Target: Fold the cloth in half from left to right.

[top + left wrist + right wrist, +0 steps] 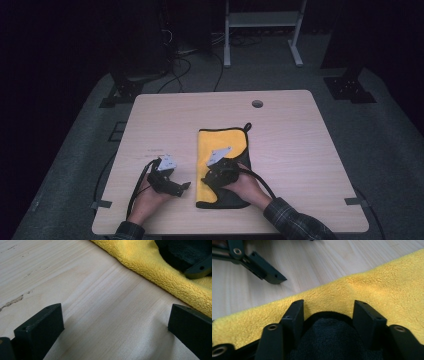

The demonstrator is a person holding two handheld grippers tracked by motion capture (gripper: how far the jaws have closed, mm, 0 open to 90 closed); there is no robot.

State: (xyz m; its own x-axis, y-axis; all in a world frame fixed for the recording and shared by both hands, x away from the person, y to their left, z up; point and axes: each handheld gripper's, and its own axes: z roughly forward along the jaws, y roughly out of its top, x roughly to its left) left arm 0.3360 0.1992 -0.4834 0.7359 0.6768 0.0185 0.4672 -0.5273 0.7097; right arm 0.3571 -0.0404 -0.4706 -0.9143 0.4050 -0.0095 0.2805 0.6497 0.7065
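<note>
A yellow towel [222, 142] with a dark grey underside lies folded near the table's front, and its near end is turned over dark side up [235, 197]. My right gripper [206, 181] rests on the towel's left part and points left. In the right gripper view its jaws [328, 312] stand apart, with the rounded dark fold [329, 337] lying between them on the yellow pile [374, 282]. My left gripper [183, 187] sits on bare wood just left of the towel. It is open [115, 322] with nothing between its jaws, and the towel's edge [155, 267] runs beyond it.
The wooden table [285, 130] has a round cable hole [257, 103] near its far edge. The towel's black hanging loop [247, 127] points to the far right. A white metal stand [262, 20] and cables sit on the floor behind the table.
</note>
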